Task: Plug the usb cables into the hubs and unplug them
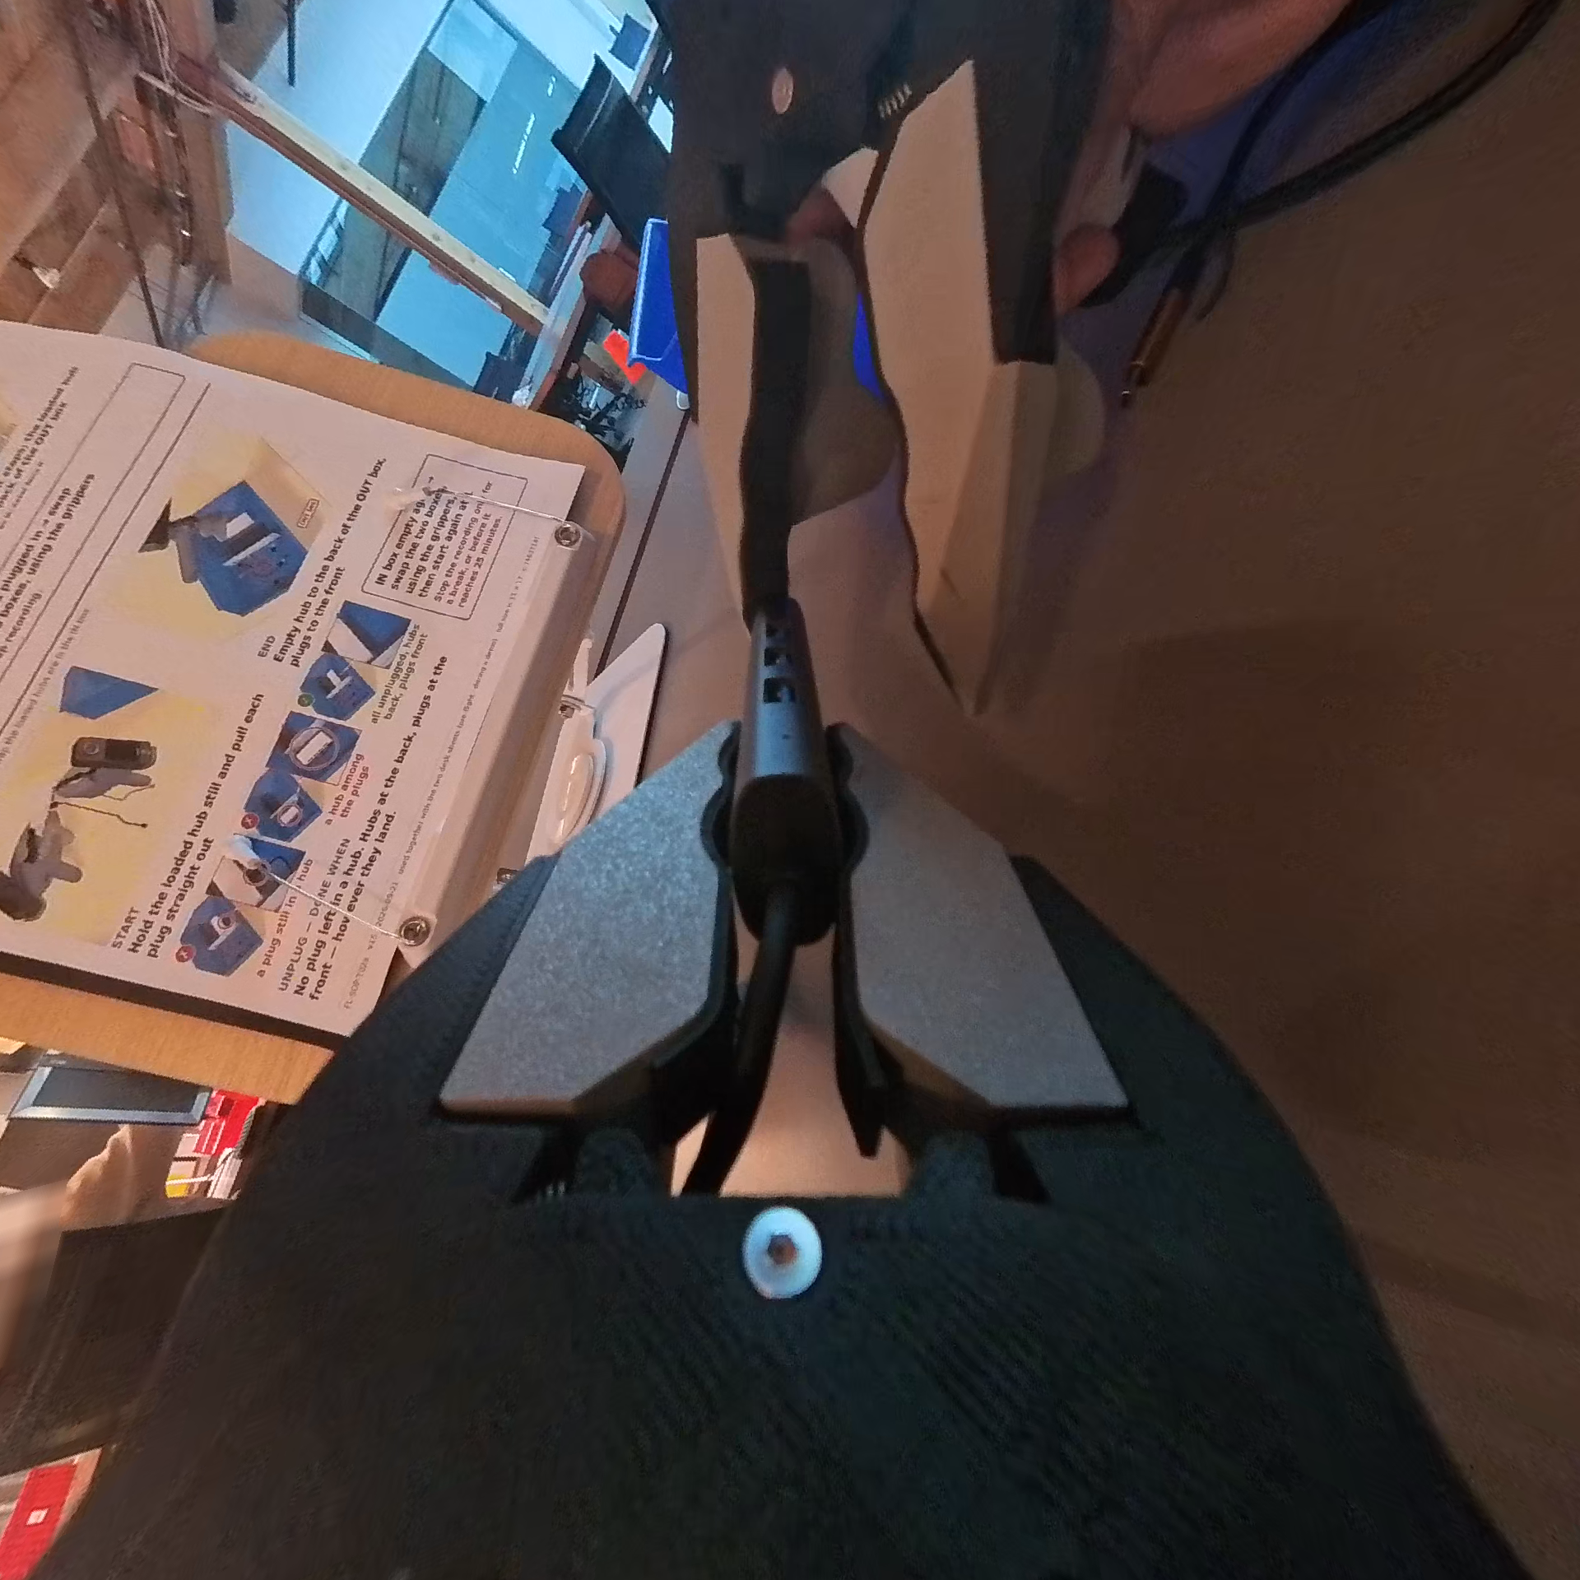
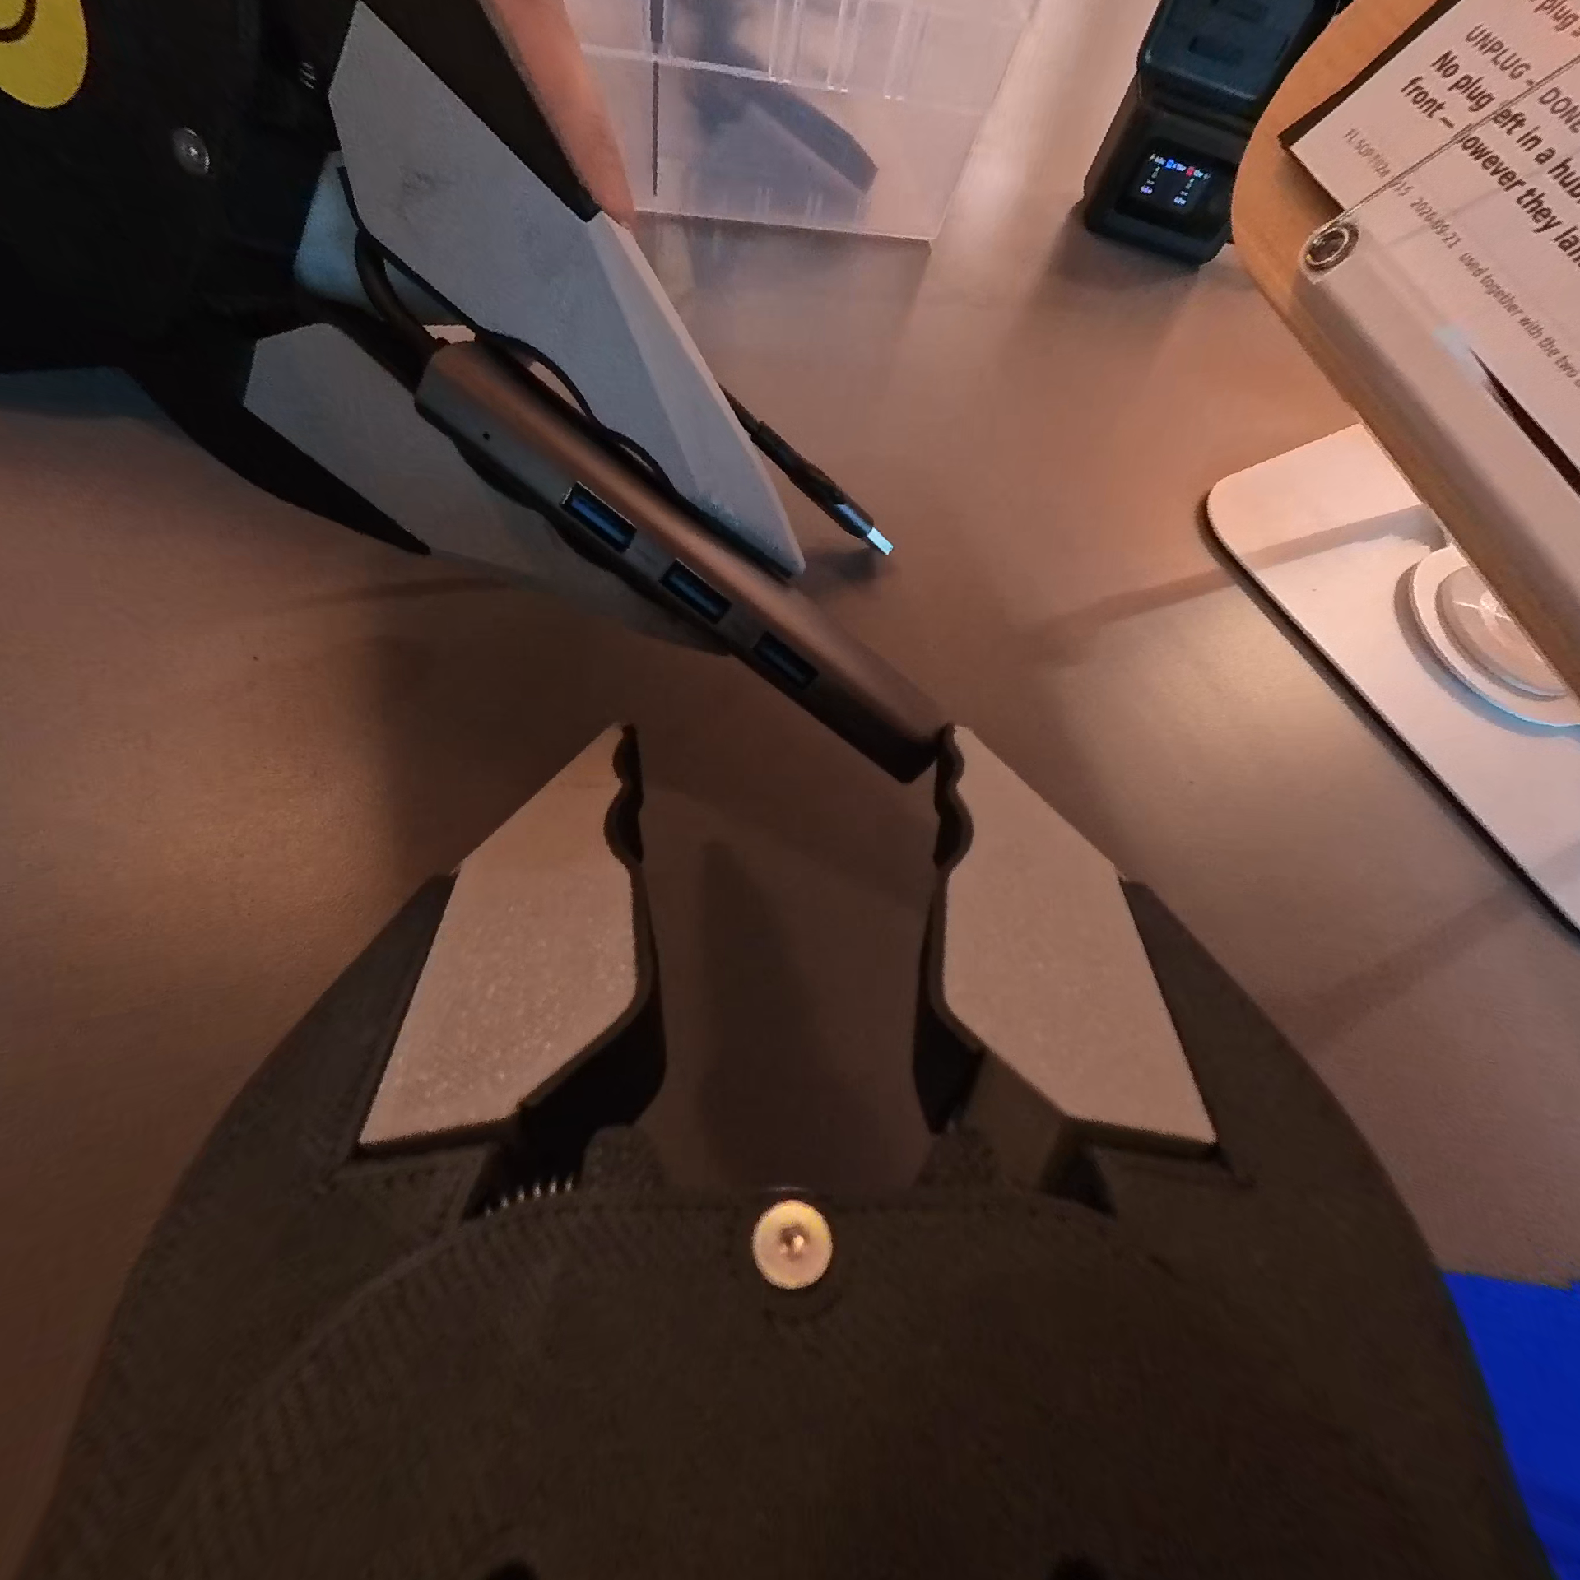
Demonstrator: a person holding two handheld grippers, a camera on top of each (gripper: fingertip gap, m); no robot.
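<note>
The hub (image 1: 782,727), a slim grey bar, is clamped at its cable end between the closed fingers of the left gripper (image 1: 782,769), and is held in the air above the counter (image 2: 256,812). Its own black cable (image 1: 752,1009) trails back between the fingers toward the gripper body. In the right wrist view three blue ports (image 2: 694,592) along the hub's side appear vacant; whether anything sits in the far end port cannot be told.

The right gripper (image 2: 787,752) stands wide open with nothing between its fingers; the tip of its right-hand finger is touching or just beside the hub's far end (contact not confirmed). The hub's lead ends in a loose metal plug (image 2: 868,532), hanging just above the counter behind the left gripper.

Judgement: the hub is gripped by its tail so the ports stay exposed and steady for the other gripper.

Outward, at the right: an instruction sheet (image 2: 1496,214) on a wooden board (image 1: 547,684) carried by a white stand (image 2: 1299,530), and a small black device with a lit screen (image 2: 1171,184); a clear plastic box (image 2: 795,128) at the far side.
</note>
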